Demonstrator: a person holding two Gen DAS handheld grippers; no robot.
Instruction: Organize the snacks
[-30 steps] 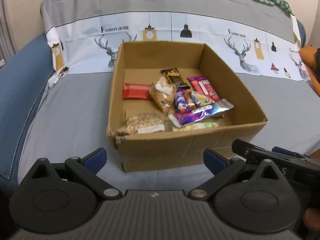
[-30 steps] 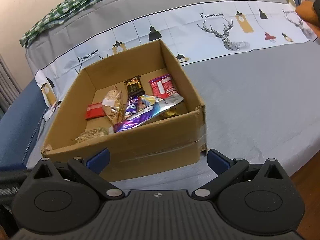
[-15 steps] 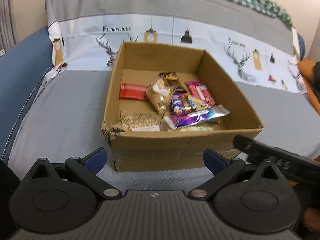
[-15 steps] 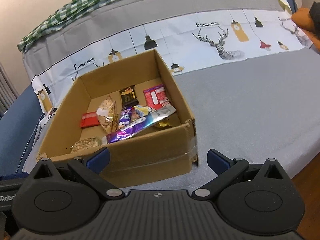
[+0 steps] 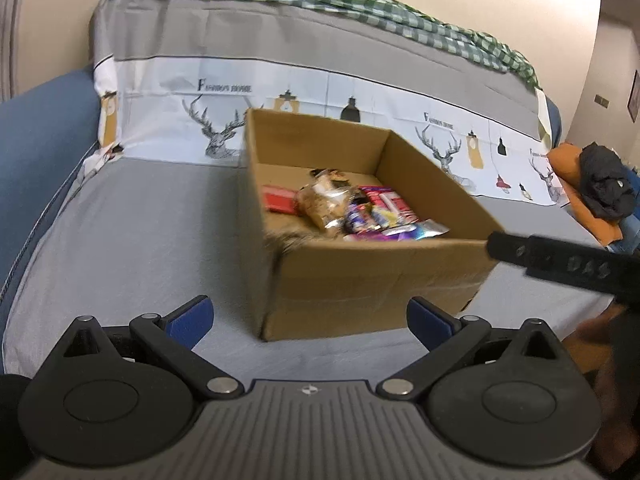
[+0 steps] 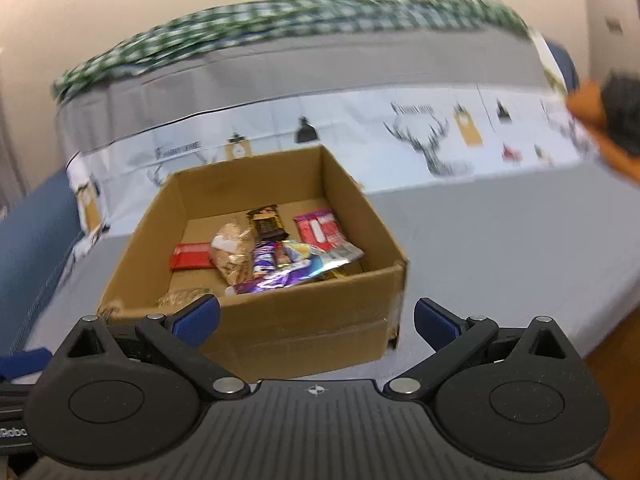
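Both tools, left (image 5: 310, 318) and right (image 6: 317, 318), hang spread and empty low in frame; mid-frame, a cardboard box (image 6: 304, 320) of snacks (image 6: 276, 258) sits on the sofa (image 6: 500, 248).

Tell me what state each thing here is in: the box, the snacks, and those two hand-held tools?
Box: open-topped, upright on the grey cover.
Snacks: piled loose inside the box.
Red bar: lying flat on the box floor.
Left tool: open, empty, short of the box.
Right tool: open, empty, short of the box.
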